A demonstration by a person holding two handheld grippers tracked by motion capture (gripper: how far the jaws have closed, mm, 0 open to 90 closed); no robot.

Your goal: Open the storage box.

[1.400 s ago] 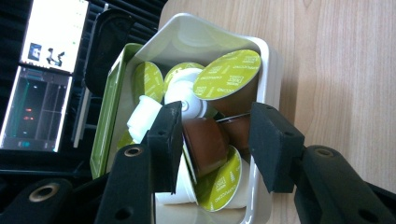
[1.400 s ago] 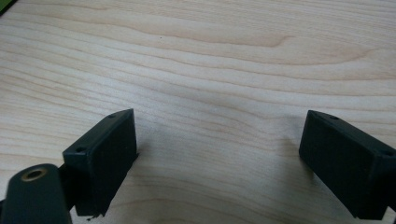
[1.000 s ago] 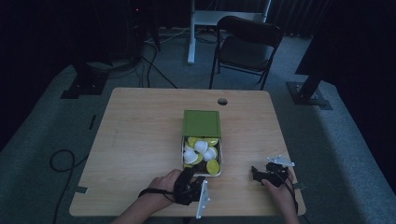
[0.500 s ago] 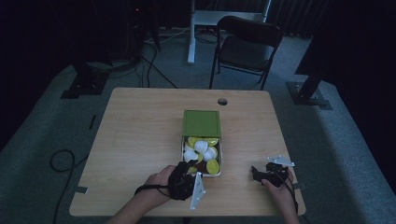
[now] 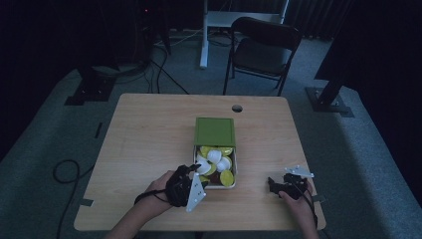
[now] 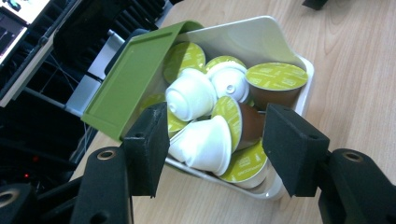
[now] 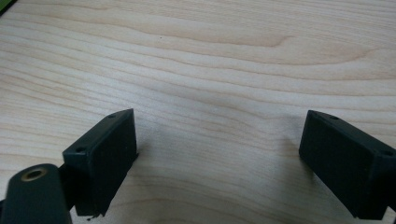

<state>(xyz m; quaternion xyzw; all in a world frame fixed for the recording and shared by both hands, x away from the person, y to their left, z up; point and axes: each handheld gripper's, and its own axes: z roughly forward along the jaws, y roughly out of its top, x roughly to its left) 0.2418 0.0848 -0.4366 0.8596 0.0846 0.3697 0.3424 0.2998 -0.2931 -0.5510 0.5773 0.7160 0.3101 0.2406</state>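
Jaws over wooden table (image 5: 149,129), dark room

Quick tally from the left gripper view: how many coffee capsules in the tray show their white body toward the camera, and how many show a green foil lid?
White body showing: 3, e.g. capsule
Green foil lid showing: 7, e.g. capsule; some partly hidden
Total visible in the tray: 10, though more may lie underneath

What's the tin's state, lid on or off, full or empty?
Open and full. The green lid is slid back off the white tin, and coffee capsules are piled to its rim.
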